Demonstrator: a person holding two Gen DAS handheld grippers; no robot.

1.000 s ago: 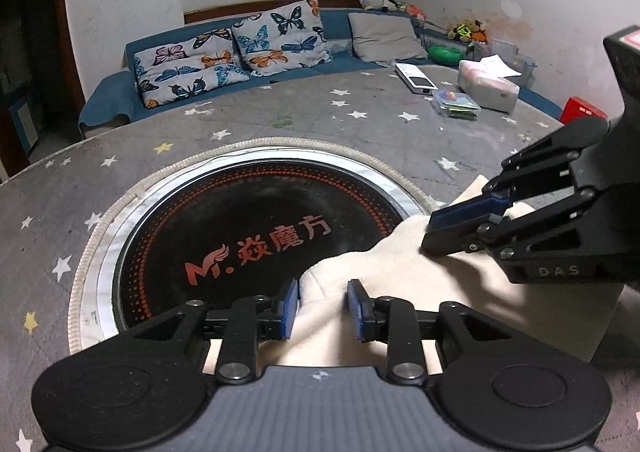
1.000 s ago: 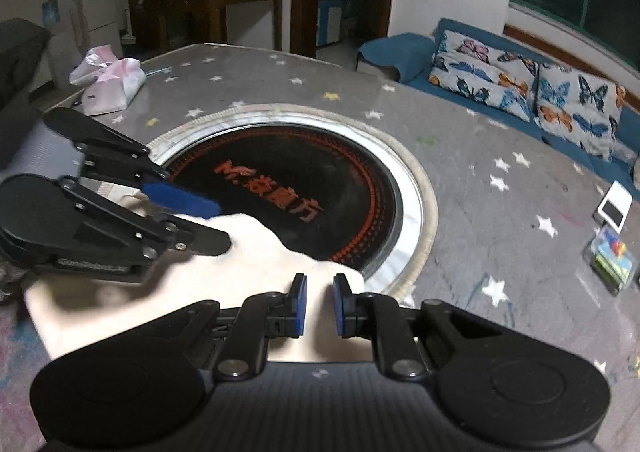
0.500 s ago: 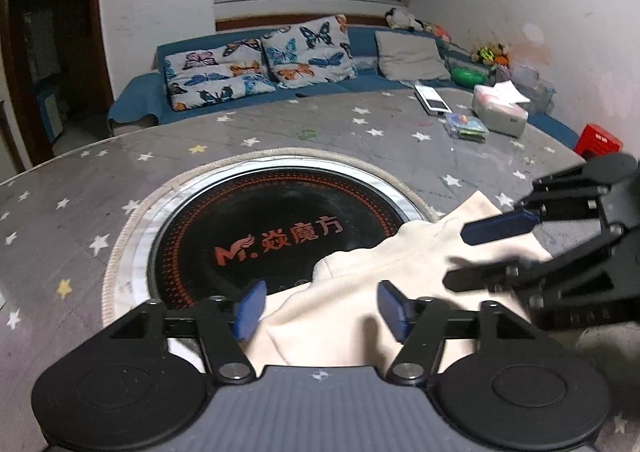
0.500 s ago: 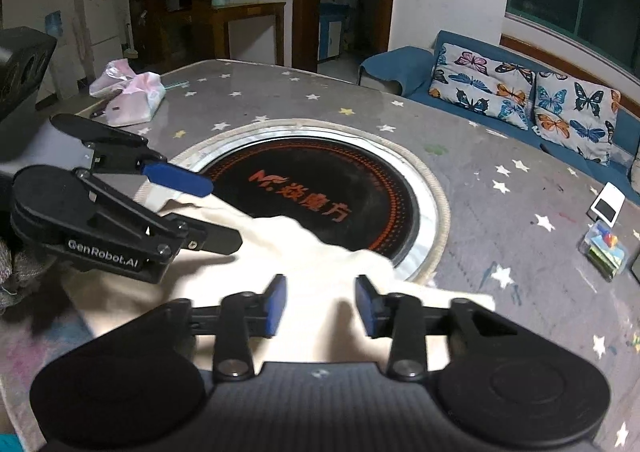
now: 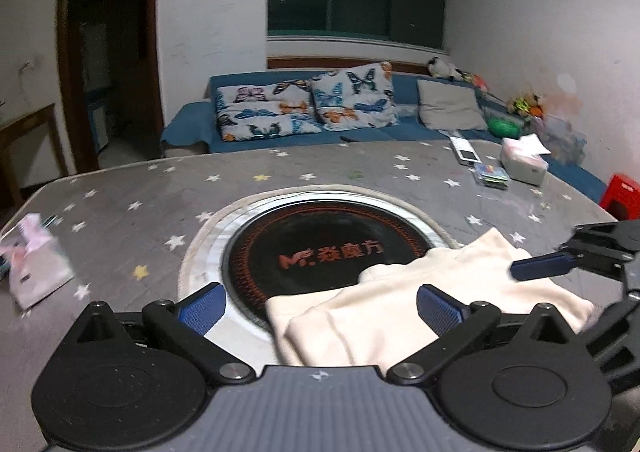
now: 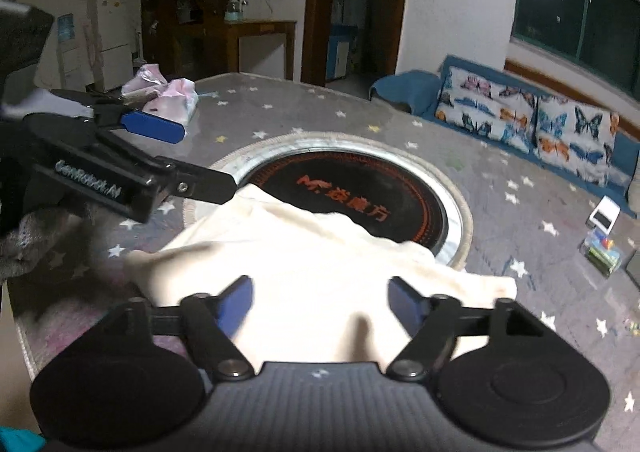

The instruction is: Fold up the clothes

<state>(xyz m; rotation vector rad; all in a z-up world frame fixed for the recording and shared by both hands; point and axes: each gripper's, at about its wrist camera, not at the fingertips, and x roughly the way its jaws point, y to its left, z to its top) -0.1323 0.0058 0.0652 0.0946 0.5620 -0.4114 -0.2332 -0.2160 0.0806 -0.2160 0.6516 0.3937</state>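
A cream folded garment lies on the grey star-patterned table, partly over the black round hotplate. It also shows in the right wrist view. My left gripper is open wide and lifted above the garment's near edge, holding nothing. My right gripper is open wide above the garment, empty. The right gripper shows at the right in the left wrist view. The left gripper shows at the left in the right wrist view.
A pink plastic bag lies at the table's left side. A tissue box, a phone and a small packet sit at the far right. A blue sofa with butterfly cushions stands behind the table.
Both grippers have opened from shut to wide, let go of the garment and lifted up and back. The garment now lies flat on the table.
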